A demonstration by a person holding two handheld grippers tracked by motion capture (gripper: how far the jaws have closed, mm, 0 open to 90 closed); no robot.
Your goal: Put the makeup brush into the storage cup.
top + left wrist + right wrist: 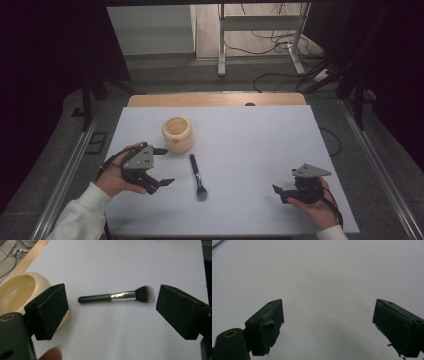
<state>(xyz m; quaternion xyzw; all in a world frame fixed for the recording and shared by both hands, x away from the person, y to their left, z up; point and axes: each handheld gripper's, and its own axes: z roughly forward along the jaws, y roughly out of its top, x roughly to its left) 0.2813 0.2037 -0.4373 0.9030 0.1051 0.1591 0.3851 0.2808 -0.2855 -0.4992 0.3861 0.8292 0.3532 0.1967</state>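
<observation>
At the near left we hold our left claw (161,166) level and spread wide, empty, just left of the makeup brush (197,175) lying on the table (260,140). Near right, our right claw (280,193) rests wide, empty.

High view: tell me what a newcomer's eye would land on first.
The cream pot stands out on the white table, left of the middle. Just in front of it lies a black makeup brush, bristles toward the person. The left gripper sits beside the brush with jaws open and nothing between them; the right gripper rests open near the right front corner.
</observation>
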